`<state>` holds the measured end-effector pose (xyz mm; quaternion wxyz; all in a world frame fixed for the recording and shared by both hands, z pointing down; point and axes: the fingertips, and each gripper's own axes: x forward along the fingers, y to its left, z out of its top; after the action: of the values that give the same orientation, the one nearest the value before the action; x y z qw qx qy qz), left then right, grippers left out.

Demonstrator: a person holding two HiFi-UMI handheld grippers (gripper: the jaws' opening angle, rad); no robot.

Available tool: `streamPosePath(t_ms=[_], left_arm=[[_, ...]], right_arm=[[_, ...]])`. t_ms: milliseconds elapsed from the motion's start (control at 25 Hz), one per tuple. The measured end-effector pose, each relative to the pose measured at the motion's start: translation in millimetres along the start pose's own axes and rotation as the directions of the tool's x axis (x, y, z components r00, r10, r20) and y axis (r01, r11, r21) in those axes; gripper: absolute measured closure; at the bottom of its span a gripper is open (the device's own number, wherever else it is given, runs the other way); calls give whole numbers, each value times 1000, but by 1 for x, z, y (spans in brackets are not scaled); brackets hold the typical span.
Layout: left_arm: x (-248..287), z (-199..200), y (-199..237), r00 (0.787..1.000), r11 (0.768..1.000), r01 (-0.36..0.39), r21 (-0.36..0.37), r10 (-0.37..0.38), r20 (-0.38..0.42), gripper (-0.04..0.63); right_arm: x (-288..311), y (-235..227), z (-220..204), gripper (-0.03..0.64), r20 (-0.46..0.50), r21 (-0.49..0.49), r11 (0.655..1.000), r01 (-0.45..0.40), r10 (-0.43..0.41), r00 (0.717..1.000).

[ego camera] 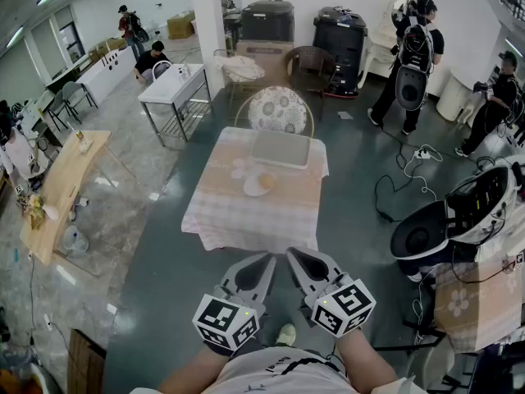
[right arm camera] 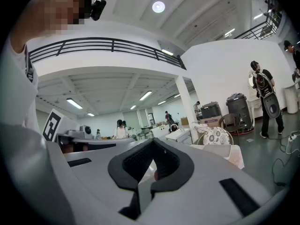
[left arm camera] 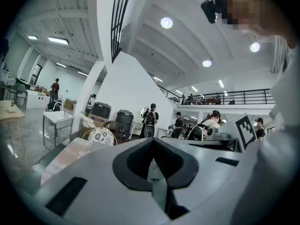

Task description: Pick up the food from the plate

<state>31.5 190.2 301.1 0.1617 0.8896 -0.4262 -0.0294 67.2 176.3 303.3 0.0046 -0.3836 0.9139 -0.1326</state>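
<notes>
A white plate (ego camera: 256, 186) with a pale, tan piece of food (ego camera: 267, 180) lies in the middle of a table under a checked cloth (ego camera: 238, 220); a flat grey tray (ego camera: 281, 148) lies just behind it. Both grippers hang side by side below the table's near edge, well short of the plate. The left gripper (ego camera: 268, 260) is shut and empty, as is the right gripper (ego camera: 292, 256). In the left gripper view the closed jaws (left arm camera: 152, 142) point over the cloth (left arm camera: 65, 156). The right gripper view shows its closed jaws (right arm camera: 153, 143) and the tray (right arm camera: 220, 149).
A chair with a patterned round back (ego camera: 277, 109) stands behind the table. Cables (ego camera: 406, 175) trail over the floor at the right, beside a white and black machine (ego camera: 459, 212). A wooden table (ego camera: 61, 183) is at the left. Several people stand at the back.
</notes>
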Motion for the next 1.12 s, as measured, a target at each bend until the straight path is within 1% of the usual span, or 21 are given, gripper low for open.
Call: streamPosePath(t_ms=[440, 680, 1000, 1120], left_arm=[[11, -3, -10, 1000, 1000, -8, 11, 8, 3, 589], [13, -5, -11, 1000, 1000, -11, 15, 11, 1, 589], [20, -8, -29, 1000, 1000, -14, 25, 14, 2, 589], [24, -11, -33, 1000, 999, -28, 29, 28, 5, 589]], right_arm=[[-10, -13, 2, 601, 3, 7, 1000, 0, 0, 1000], [-18, -22, 7, 601, 41, 53, 999, 5, -7, 999], [-37, -31, 9, 601, 60, 54, 999, 5, -8, 998], [-44, -40, 9, 601, 64, 54, 999, 7, -10, 998]])
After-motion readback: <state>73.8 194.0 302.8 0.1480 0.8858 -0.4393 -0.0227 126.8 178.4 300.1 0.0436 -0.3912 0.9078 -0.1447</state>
